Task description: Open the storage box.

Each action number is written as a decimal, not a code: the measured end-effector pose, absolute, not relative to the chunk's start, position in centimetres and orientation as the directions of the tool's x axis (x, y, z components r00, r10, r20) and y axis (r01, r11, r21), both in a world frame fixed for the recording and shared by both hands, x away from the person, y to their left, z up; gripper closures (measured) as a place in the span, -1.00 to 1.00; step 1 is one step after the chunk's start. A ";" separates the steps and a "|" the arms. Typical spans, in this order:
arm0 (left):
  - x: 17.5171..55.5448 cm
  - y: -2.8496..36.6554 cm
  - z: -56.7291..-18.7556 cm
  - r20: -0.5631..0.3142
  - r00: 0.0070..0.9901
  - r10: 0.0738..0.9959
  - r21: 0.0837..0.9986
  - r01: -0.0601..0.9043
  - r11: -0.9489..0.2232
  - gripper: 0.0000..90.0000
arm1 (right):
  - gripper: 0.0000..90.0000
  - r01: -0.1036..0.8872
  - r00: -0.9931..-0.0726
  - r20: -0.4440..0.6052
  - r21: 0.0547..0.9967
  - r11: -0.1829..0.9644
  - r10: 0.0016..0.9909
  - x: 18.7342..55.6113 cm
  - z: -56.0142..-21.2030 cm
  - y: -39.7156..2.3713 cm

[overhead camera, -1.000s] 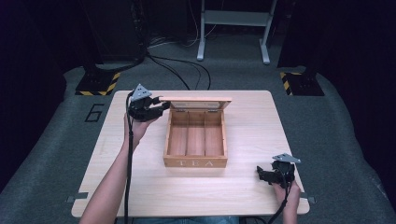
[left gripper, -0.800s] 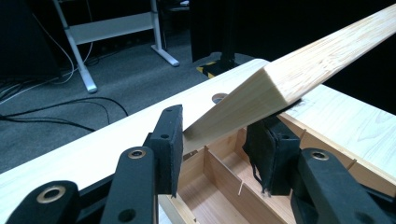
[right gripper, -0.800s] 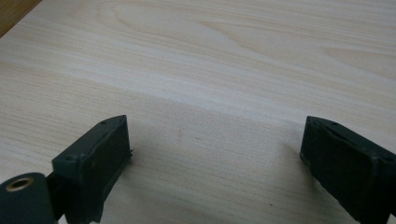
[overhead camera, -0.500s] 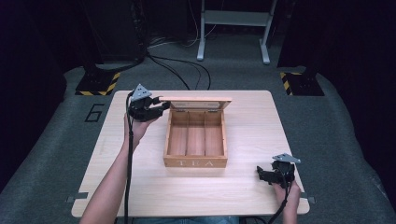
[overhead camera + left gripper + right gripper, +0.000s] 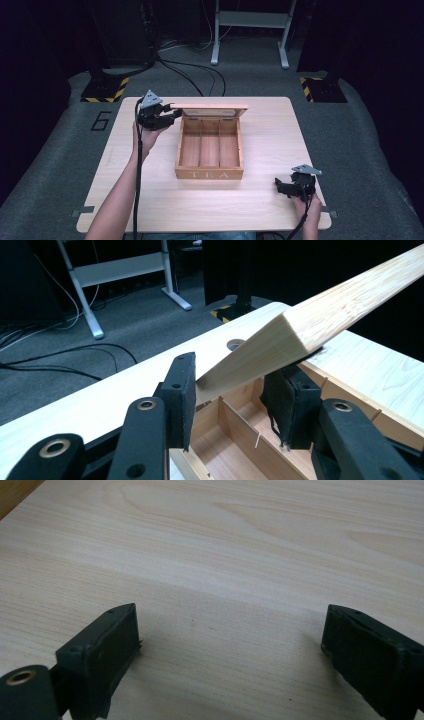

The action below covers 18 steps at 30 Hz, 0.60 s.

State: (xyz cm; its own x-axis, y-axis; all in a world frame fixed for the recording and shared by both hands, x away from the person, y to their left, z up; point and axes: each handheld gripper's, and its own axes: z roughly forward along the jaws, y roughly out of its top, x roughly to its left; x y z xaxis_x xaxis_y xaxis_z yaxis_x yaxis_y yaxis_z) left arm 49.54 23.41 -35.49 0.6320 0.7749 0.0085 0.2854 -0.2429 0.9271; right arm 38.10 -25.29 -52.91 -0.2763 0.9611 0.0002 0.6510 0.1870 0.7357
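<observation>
at the left of the high view we saw the left gripper [image 5: 176, 113] at the back left corner of the tea box [image 5: 210, 150], our forearm running up to it from the bottom edge. its jaws were clamped on the left end of the raised lid [image 5: 212, 108], which stood up along the back of the box. from that height the pads were too small to make out. the left gripper view settled it: the gripper [image 5: 235, 400] had the corner of the lid [image 5: 310, 325] wedged between its two black pads, and the far end of the lid ran out of the frame at the upper right. below the pads we could see part of the box [image 5: 235, 445] with a thin divider, the rest cut off by the jaws.

the box sat near the middle of the table [image 5: 270, 210], its three compartments bare wood, the word tea on its front wall just readable.

further right, near the front right corner of the table, we held the right gripper [image 5: 280, 188] well apart from the box. in the right gripper view its jaws [image 5: 230, 650] stood wide, with bare table [image 5: 225, 555] between them and nothing held; both pads were cut off by the lower edge.
</observation>
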 end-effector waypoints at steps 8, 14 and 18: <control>49.5 23.4 -35.6 0.011 0.630 0.776 0.928 0.282 -0.243 0.26 | -0.83 0.651 -0.277 0.000 0.736 0.188 0.961 38.1 -52.9 -25.3; 49.2 23.4 -35.8 0.012 0.634 0.773 0.927 0.282 -0.246 0.26 | -0.83 0.651 -0.276 0.000 0.735 0.187 0.961 38.1 -52.9 -25.3; 49.0 23.4 -35.9 0.013 0.632 0.775 0.929 0.280 -0.243 0.26 | -0.83 0.651 -0.277 0.000 0.736 0.187 0.961 38.1 -52.9 -25.3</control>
